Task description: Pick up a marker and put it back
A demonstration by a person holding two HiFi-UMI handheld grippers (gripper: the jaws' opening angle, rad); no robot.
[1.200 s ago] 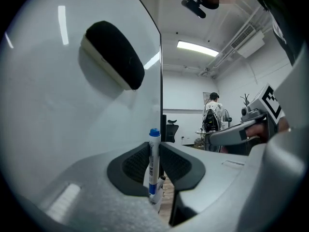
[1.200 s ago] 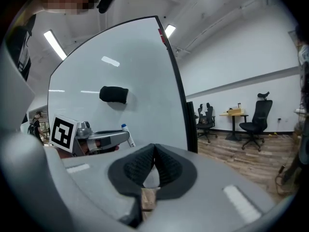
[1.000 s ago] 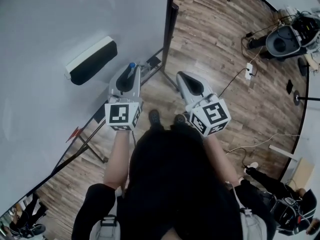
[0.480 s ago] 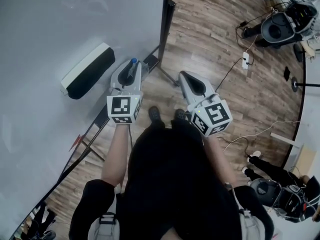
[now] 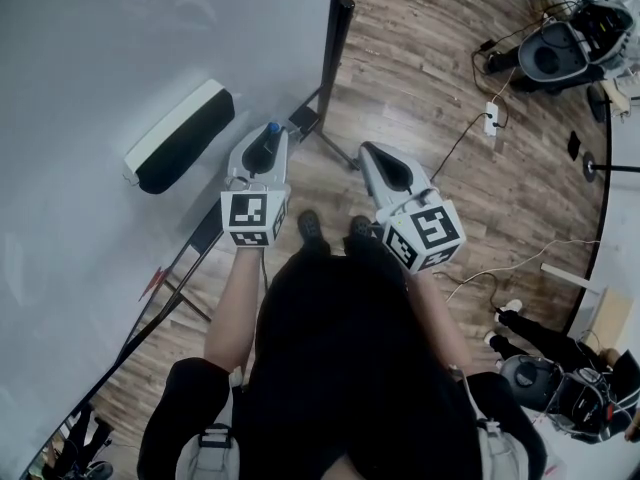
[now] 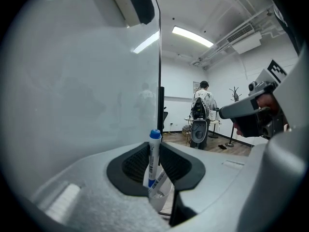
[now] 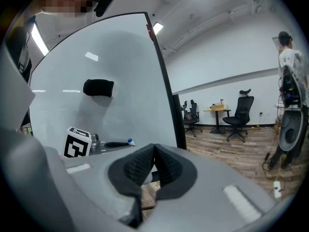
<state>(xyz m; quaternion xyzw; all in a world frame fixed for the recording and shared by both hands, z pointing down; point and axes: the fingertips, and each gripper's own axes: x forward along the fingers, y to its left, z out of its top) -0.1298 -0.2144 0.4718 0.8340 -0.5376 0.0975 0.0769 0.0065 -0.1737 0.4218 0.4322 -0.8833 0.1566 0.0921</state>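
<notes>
- Left hand-held gripper (image 5: pixel 265 140): pinching blue-capped marker (image 6: pixel 154 151), upright, just beside the whiteboard's (image 5: pixel 120 58) right edge.
- Right hand-held gripper (image 7: pixel 154 151): jaws pressed together, empty, right of the whiteboard.
- Black eraser (image 5: pixel 180 138): on the whiteboard.

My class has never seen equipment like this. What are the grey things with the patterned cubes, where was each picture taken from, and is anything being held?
There is no robot here. A person holds a two-jaw gripper in each hand, and the patterned cubes are part of the grippers. The head view comes from a camera on the person's head. It looks down at a whiteboard with an eraser stuck on it, and at the wooden floor. The other two pictures come from a camera riding on each gripper, looking along its jaws. The left gripper is shut on a blue-capped marker, which stands upright. A white cup shows just below it. The right gripper is shut with nothing in it.
</notes>
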